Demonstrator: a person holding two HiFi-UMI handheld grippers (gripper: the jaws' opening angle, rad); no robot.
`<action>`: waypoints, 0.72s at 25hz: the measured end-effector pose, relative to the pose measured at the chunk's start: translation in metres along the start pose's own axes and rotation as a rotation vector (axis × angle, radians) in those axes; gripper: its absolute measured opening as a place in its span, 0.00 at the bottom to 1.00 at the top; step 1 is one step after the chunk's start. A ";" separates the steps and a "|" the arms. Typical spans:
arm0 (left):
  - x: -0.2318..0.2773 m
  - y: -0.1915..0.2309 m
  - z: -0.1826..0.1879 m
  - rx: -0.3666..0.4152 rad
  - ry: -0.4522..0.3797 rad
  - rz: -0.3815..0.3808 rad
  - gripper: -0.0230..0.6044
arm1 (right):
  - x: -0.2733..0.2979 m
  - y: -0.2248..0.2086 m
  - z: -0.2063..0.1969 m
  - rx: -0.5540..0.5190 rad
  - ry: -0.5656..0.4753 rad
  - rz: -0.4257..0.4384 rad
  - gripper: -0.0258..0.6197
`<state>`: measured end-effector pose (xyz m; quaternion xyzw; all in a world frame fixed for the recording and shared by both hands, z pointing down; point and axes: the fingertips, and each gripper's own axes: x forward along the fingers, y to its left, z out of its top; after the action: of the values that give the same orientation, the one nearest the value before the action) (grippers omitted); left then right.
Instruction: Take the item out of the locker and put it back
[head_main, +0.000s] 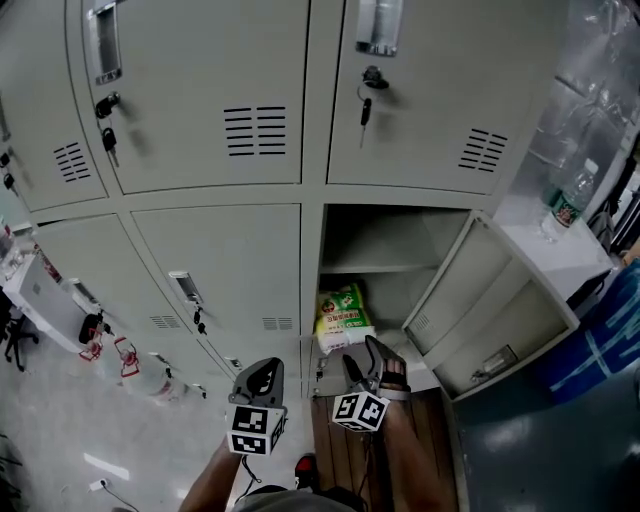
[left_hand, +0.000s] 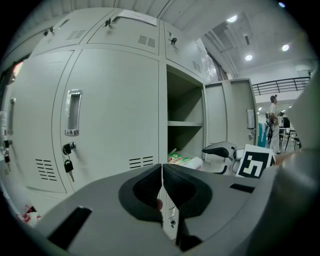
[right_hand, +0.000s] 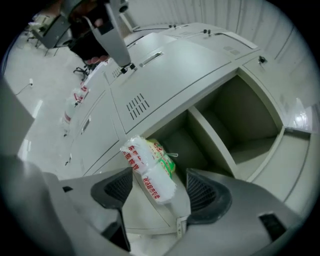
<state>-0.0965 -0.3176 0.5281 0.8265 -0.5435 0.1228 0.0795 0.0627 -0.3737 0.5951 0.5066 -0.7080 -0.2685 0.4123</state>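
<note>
A: Where is the bag (head_main: 344, 315) lying?
B: We are seeing it on the floor of the open locker (head_main: 395, 290), lower centre of the head view.
A: Jaws?
B: We are reading the left gripper (left_hand: 162, 175) as pressed together and empty. The right gripper (right_hand: 155, 187) is standing wide apart, framing the bag, apparently without contact.

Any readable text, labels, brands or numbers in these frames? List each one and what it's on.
Nothing reads clearly.
Bag: red characters down its white edge, too blurred to read.
Bottle: green label, too small to read.
White strip at the top of the lockers: print too small to read.
Marker cube: black-and-white square pattern, no letters.
</note>
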 end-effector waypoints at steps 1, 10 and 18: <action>-0.003 -0.002 0.002 0.005 -0.007 0.000 0.08 | -0.006 -0.005 0.001 0.046 -0.007 -0.005 0.57; -0.039 -0.029 0.019 0.032 -0.057 -0.008 0.08 | -0.085 -0.060 0.022 0.534 -0.134 -0.058 0.47; -0.089 -0.060 0.027 0.057 -0.098 -0.007 0.08 | -0.169 -0.077 0.028 0.827 -0.266 -0.065 0.37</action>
<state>-0.0721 -0.2229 0.4768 0.8354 -0.5401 0.0972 0.0296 0.1017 -0.2423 0.4666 0.6123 -0.7865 -0.0380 0.0710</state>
